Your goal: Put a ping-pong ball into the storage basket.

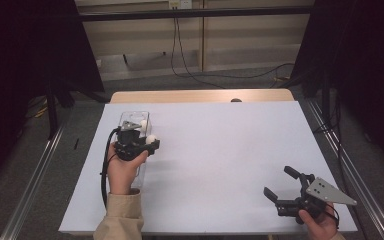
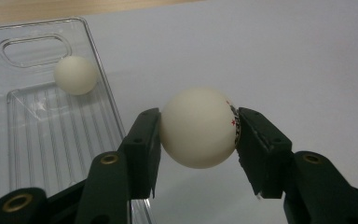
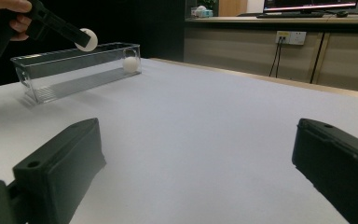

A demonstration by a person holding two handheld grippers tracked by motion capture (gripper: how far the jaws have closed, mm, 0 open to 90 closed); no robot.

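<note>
Left tongs (image 2: pixel 198 128): your two black pads are clamped on a white ball (image 2: pixel 198 127), one pad on each side; red and black print on the ball is half hidden behind the right pad and unreadable.
Held ball, place: lifted, just beside the long edge of the clear tray (image 2: pixel 51 140); from above it sits at the tray's right side (image 1: pixel 151 139).
Second ball (image 2: pixel 75 75): lies inside the tray, near the end with the handle slot.
Tray: standing on the white counter (image 1: pixel 220 150); in the high view your left hand (image 1: pixel 122 170) covers much of it.
Right tongs (image 1: pixel 281 186): held apart with nothing between them, low over the counter, well away from the tray.
Right hand (image 1: pixel 320 222): cut off by the bottom edge.
</note>
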